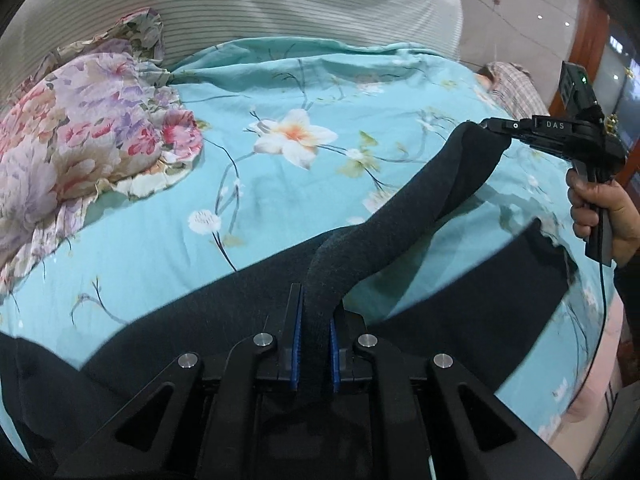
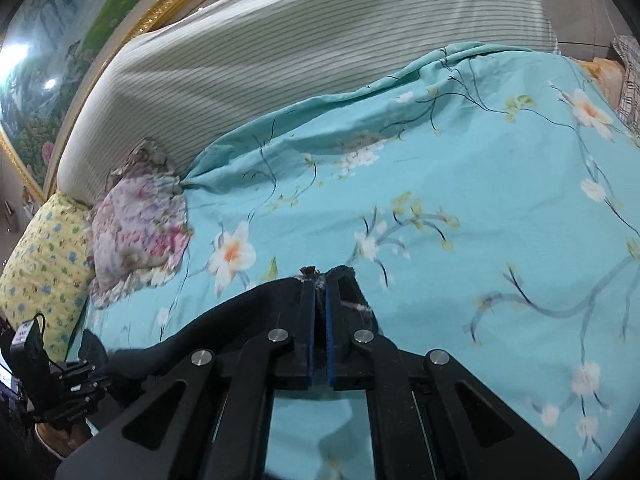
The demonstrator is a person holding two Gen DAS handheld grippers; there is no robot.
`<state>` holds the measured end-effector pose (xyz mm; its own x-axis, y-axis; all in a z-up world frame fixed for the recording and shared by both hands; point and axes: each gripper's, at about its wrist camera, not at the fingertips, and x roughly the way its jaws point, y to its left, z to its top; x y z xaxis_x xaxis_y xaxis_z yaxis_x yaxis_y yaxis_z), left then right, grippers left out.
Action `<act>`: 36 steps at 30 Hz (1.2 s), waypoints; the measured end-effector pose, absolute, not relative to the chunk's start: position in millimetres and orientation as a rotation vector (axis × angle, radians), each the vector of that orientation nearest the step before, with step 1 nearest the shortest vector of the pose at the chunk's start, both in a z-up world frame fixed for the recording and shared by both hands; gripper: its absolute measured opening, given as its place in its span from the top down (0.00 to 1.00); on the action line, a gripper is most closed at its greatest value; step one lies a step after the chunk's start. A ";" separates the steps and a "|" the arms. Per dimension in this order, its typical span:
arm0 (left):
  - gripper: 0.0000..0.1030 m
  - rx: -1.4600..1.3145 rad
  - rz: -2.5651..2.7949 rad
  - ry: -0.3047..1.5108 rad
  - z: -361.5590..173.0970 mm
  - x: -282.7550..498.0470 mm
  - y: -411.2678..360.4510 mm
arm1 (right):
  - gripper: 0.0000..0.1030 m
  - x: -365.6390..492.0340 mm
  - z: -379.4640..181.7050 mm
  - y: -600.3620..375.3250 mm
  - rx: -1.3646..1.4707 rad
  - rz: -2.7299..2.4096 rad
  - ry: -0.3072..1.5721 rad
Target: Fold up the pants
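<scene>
Dark charcoal pants (image 1: 208, 320) lie across the near part of a turquoise floral bedspread (image 1: 320, 184). My left gripper (image 1: 315, 300) is shut on a bunched strip of the pants, which runs up and right as a raised band (image 1: 436, 204). My right gripper (image 1: 490, 126) holds the far end of that band above the bed. In the right wrist view my right gripper (image 2: 320, 288) is shut on the pants' edge (image 2: 248, 320), with frayed threads at the tips. The left gripper (image 2: 86, 372) shows at the lower left, gripping the same fabric.
A floral pillow (image 1: 80, 148) lies at the left. A yellow patterned pillow (image 2: 44, 272) sits beside it. A striped white cushion (image 2: 304, 48) runs along the back. A plaid cloth (image 1: 516, 88) lies at the far right. The bed's edge (image 1: 608, 344) drops off at right.
</scene>
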<state>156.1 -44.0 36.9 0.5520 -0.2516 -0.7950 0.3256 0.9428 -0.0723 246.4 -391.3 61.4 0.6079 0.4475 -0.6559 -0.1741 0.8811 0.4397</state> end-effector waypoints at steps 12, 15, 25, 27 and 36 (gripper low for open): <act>0.91 0.088 -0.377 0.944 27.9 91.8 -53.2 | 0.95 152.0 54.0 -426.9 0.377 0.423 0.806; 0.91 0.078 -0.385 0.938 26.7 80.5 -52.1 | 0.95 132.3 52.8 -428.2 0.369 0.431 0.798; 0.90 0.090 -0.430 0.935 12.0 57.1 -50.8 | 0.96 86.6 43.5 -435.4 0.398 0.425 0.783; 0.90 0.103 -0.435 0.946 6.6 56.0 -52.4 | 0.96 81.9 40.8 -434.9 0.378 0.411 0.791; 0.88 0.147 -0.412 0.970 -10.1 56.0 -61.9 | 0.96 72.5 23.2 -437.1 0.324 0.349 0.825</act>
